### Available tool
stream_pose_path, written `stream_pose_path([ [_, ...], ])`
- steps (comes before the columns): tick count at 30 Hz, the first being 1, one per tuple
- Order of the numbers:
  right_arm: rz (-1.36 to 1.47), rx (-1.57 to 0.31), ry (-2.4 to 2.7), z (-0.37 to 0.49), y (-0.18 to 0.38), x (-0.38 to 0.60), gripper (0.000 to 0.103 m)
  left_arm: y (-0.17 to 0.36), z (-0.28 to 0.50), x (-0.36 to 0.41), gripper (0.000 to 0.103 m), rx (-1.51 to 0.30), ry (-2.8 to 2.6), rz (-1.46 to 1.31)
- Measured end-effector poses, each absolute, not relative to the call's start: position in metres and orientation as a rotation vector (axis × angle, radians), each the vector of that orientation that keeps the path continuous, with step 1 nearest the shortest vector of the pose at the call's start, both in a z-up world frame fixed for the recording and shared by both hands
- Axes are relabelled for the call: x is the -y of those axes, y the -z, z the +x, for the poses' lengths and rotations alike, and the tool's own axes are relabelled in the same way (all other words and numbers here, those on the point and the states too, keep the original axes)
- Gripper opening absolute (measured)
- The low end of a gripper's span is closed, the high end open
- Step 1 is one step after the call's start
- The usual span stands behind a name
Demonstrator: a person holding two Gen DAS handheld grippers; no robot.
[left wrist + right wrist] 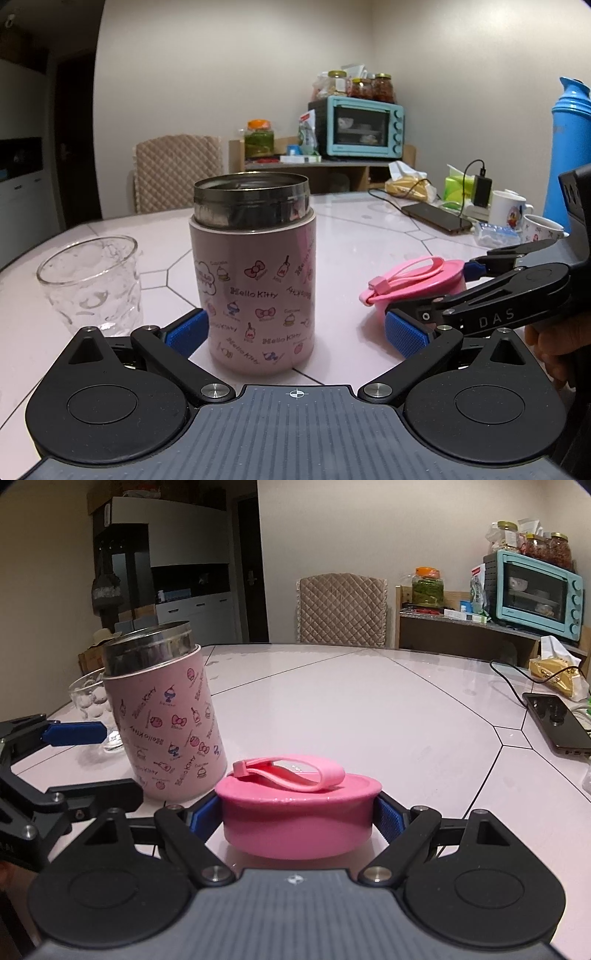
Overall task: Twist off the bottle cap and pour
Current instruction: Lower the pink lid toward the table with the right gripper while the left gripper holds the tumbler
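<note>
Open, uncapped jar (255,273) upright on the pale tiled table (369,229), at centre of the left wrist view. Left gripper (295,334) spread wide around the jar's base: left pad (186,332) just beside the wall at 9 o'clock, right pad (406,338) well apart at 3 o'clock, so nothing is clamped. Clear glass (92,284) at 9 o'clock of the jar, near the table's rounded edge. Bare tabletop lies open from 12 to 2 o'clock, up to the phone (436,218) and mugs (508,212).

Right wrist view: pink cap (299,818) rests on the table, right gripper (301,818) closed on it, a blue pad touching each side. The jar (166,716) stands at 10 o'clock of the cap, just beside it. Only this view shows the pads pressing; the left view shows the cap (424,284) at 3 o'clock, partly behind the right gripper's fingers (491,306).

Jar: pink printed cylinder with a threaded steel neck. Cap: smooth, shallow disc with a flexible loop strap. Pads: ribbed blue.
</note>
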State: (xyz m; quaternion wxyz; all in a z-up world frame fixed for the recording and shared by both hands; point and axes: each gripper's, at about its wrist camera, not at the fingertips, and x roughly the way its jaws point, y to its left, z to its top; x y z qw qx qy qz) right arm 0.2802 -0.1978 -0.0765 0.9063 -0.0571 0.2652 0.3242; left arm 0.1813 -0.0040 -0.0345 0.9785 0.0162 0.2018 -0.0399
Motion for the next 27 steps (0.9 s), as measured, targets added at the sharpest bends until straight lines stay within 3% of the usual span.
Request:
stream_pose_path([
  [27, -0.148, -0.58, -0.697, 0.279, 0.0776, 0.2003, 0.086, 0.0356, 0.1786, 0.0012, 0.103, -0.42, 0.119, 0.04],
])
